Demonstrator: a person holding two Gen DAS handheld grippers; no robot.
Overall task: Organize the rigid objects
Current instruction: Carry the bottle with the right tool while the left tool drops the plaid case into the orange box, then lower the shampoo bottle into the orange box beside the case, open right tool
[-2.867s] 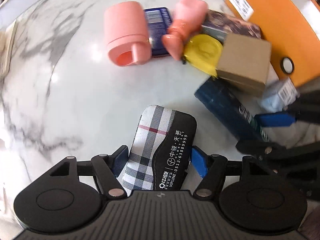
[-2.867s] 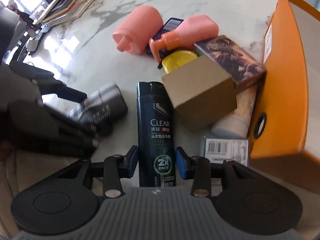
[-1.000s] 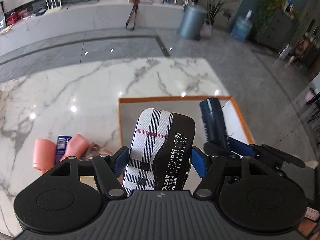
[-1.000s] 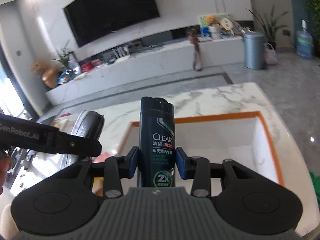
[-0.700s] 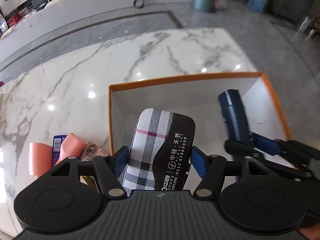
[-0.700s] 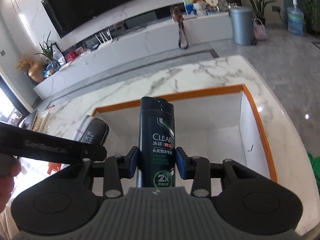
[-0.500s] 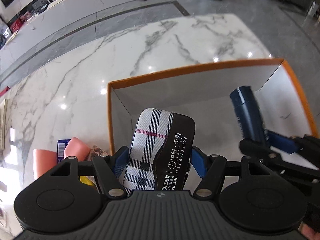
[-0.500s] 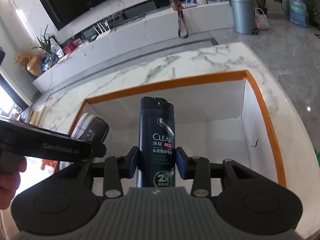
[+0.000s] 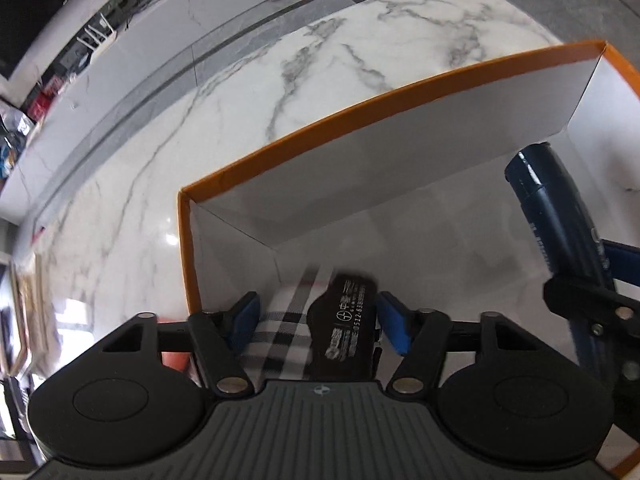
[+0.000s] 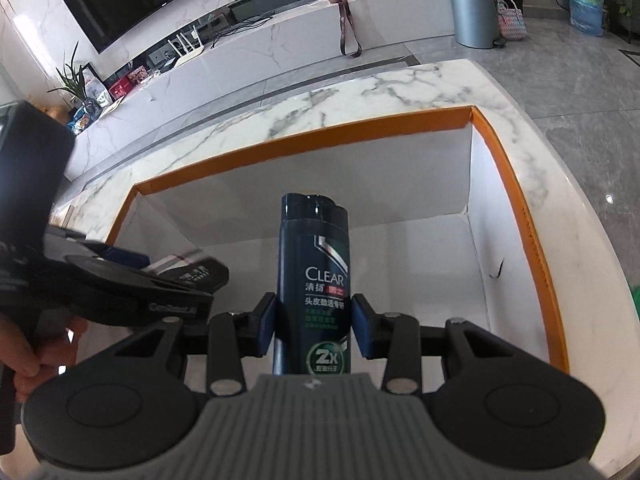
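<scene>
My left gripper (image 9: 318,300) has just been closing its jaws, and the plaid case (image 9: 316,320) shows between the blue fingers (image 9: 244,316), but it is blurred while the fingers are sharp. I see a thin gap at its right edge, so the pads do not appear to press on it. The case is a flat pouch, half white-and-black check with a red line, half black with small white print. Its long axis runs away from my camera, rounded end pointing down towards the floor of the orange-rimmed box (image 9: 360,104), near the box's left corner. From the right wrist view the same case (image 10: 192,270) lies low inside the box, just past the left gripper's fingers, and a hand (image 10: 36,356) holds that gripper's grip outside the box's left wall.

My right gripper (image 10: 315,300) is clamped on the shampoo bottle (image 10: 314,256), pads pressed on both flanks. It is dark teal with a CLEAR label and a green round badge. Its long axis runs straight out along the fingers, cap end towards the box's far wall, over the middle of the box floor.

The box stands on a marble table (image 9: 240,80); its white inner walls are bare and nothing blocks either item
</scene>
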